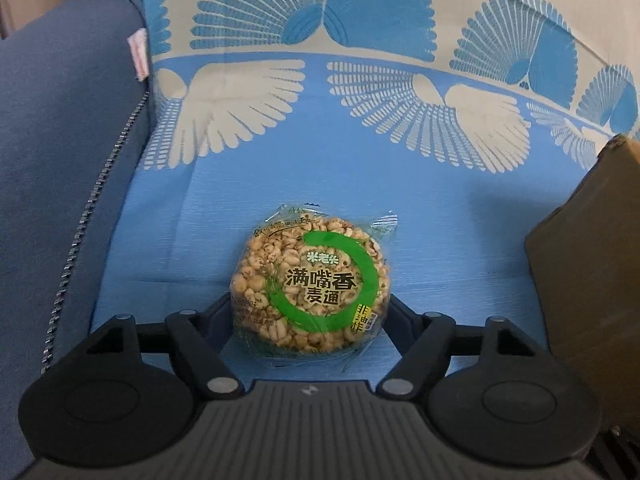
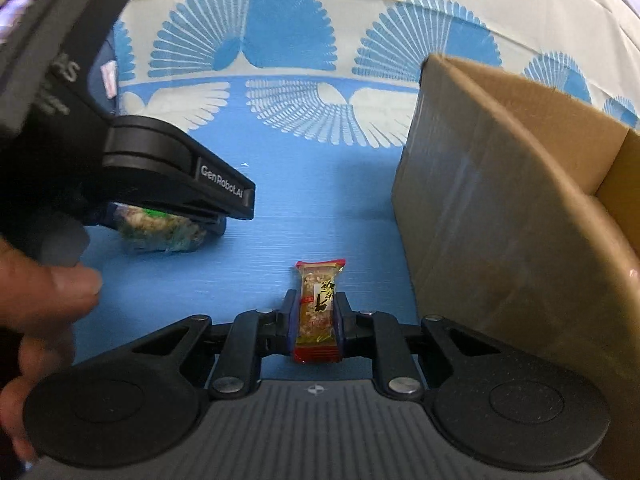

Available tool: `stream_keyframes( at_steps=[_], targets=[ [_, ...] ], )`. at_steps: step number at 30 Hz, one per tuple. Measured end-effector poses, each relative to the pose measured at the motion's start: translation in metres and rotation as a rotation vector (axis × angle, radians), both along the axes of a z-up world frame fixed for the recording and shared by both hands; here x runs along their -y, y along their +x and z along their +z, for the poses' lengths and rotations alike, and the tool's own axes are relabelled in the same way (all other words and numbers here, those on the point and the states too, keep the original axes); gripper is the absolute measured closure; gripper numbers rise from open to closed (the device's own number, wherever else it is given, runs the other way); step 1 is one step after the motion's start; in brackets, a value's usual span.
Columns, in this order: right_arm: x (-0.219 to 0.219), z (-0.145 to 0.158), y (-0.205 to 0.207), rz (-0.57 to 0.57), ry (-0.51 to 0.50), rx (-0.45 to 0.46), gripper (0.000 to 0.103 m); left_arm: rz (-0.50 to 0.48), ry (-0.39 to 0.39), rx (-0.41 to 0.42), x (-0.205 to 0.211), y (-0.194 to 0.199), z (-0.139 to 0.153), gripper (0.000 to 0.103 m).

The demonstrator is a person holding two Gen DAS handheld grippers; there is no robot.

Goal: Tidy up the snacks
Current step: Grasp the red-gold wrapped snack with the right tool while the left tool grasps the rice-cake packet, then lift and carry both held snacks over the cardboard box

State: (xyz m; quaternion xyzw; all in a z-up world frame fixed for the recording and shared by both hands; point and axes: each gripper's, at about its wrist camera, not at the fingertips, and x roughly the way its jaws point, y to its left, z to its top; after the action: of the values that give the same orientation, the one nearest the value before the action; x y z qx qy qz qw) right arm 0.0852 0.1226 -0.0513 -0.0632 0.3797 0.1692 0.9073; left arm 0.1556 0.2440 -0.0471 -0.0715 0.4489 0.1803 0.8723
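Gripping an upright red-ended snack bar, long axis vertical, the right gripper is nearly closed; the left gripper straddles a flat round puffed-wheat cake, spread wide.

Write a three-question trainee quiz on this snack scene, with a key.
1. True or false: the right gripper is shut on the red-ended snack bar.
2. What lies between the left gripper's fingers: A) a can, B) the round puffed-grain cake, C) nothing?
3. Fill in: the open container right of the bar is a cardboard ___.

Key: 1 true; 2 B; 3 box.
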Motion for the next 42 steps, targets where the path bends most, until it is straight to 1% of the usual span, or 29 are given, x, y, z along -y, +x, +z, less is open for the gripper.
stream_keyframes(
  at_steps=[4, 7, 9, 10, 13, 15, 17, 19, 20, 22, 23, 24, 25, 26, 28, 30, 33, 37, 40, 42],
  targets=[
    [0.008, 0.021, -0.018, 0.055, 0.032, 0.016, 0.085, -0.001, -0.017, 0.019, 0.002, -0.013, 0.011, 0.022],
    [0.017, 0.041, -0.035, 0.104, 0.060, 0.022, 0.085, 0.004, -0.056, 0.027, 0.009, -0.029, 0.018, 0.022],
    [0.026, 0.055, -0.047, 0.138, 0.081, 0.026, 0.085, 0.005, -0.094, 0.028, 0.013, -0.040, 0.025, 0.022],
    [0.031, 0.061, -0.053, 0.159, 0.088, 0.027, 0.085, 0.001, -0.107, 0.035, 0.016, -0.048, 0.031, 0.022],
    [0.047, 0.076, -0.072, 0.214, 0.087, 0.036, 0.085, -0.010, -0.113, 0.044, 0.023, -0.073, 0.052, 0.022],
    [0.060, 0.083, -0.085, 0.255, 0.090, 0.026, 0.085, -0.025, -0.113, 0.042, 0.029, -0.092, 0.064, 0.022],
    [0.071, 0.085, -0.097, 0.296, 0.104, 0.009, 0.085, -0.030, -0.142, 0.041, 0.036, -0.113, 0.072, 0.022],
    [0.081, 0.082, -0.108, 0.320, 0.128, -0.002, 0.085, -0.005, -0.220, 0.050, 0.038, -0.135, 0.073, 0.022],
    [0.083, 0.080, -0.115, 0.325, 0.133, 0.011, 0.085, 0.017, -0.238, 0.052, 0.040, -0.144, 0.071, 0.022],
    [0.085, 0.073, -0.128, 0.358, 0.127, 0.037, 0.085, 0.048, -0.225, 0.039, 0.047, -0.156, 0.063, 0.022],
    [0.084, 0.069, -0.131, 0.370, 0.124, 0.034, 0.085, 0.046, -0.212, 0.037, 0.052, -0.162, 0.058, 0.022],
    [0.084, 0.065, -0.132, 0.372, 0.120, 0.022, 0.085, 0.038, -0.198, 0.026, 0.057, -0.167, 0.050, 0.022],
    [0.082, 0.062, -0.131, 0.376, 0.114, 0.006, 0.085, 0.030, -0.194, -0.006, 0.061, -0.170, 0.043, 0.022],
    [0.082, 0.059, -0.130, 0.384, 0.110, -0.008, 0.085, 0.029, -0.201, -0.025, 0.060, -0.172, 0.039, 0.022],
    [0.082, 0.054, -0.127, 0.384, 0.103, -0.025, 0.085, 0.010, -0.221, -0.022, 0.060, -0.169, 0.039, 0.022],
    [0.082, 0.046, -0.124, 0.387, 0.106, -0.082, 0.085, -0.014, -0.200, -0.026, 0.064, -0.165, 0.038, 0.022],
    [0.079, 0.035, -0.119, 0.387, 0.112, -0.166, 0.085, -0.028, -0.168, -0.097, 0.072, -0.164, 0.027, 0.022],
    [0.067, 0.024, -0.119, 0.414, 0.054, -0.184, 0.085, -0.041, -0.152, -0.139, 0.073, -0.162, 0.019, 0.022],
    [0.063, 0.018, -0.114, 0.405, 0.016, -0.203, 0.084, -0.043, -0.148, -0.155, 0.072, -0.159, 0.014, 0.022],
    [0.062, 0.015, -0.110, 0.397, 0.015, -0.218, 0.084, -0.042, -0.152, -0.164, 0.072, -0.158, 0.012, 0.022]
  ],
)
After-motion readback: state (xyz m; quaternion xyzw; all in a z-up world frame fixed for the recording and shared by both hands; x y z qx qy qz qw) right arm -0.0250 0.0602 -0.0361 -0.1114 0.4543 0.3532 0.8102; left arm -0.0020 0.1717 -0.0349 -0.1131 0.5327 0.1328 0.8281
